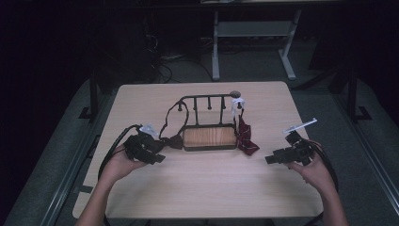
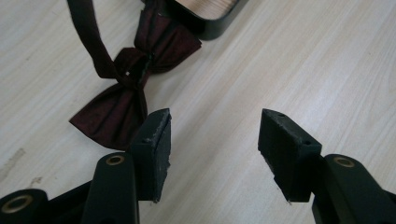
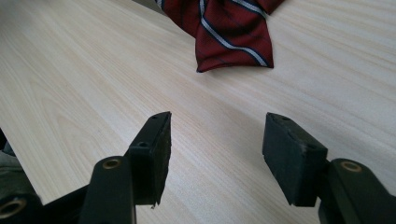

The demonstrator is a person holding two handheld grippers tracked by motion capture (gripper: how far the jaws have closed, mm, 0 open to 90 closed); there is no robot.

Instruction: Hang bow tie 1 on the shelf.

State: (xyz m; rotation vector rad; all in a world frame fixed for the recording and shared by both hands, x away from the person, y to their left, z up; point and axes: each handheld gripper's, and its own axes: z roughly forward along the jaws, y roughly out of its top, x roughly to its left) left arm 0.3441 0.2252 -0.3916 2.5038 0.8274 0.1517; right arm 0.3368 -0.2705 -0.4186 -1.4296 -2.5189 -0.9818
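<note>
Both claws, left gripper (image 2: 214,156) and right gripper (image 3: 215,158), spread empty; I might snag the bow tie (image 2: 128,88) strap off the rack (image 1: 209,120).

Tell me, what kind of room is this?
Probably a lab or workshop set up for recording, not a home. A lone light wood table stands on grey floor, cables lie by a metal desk frame behind it, and a small rack holds two ties.

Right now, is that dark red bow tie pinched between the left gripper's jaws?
No, the bow tie lies flat on the table beside the open left gripper.
</note>
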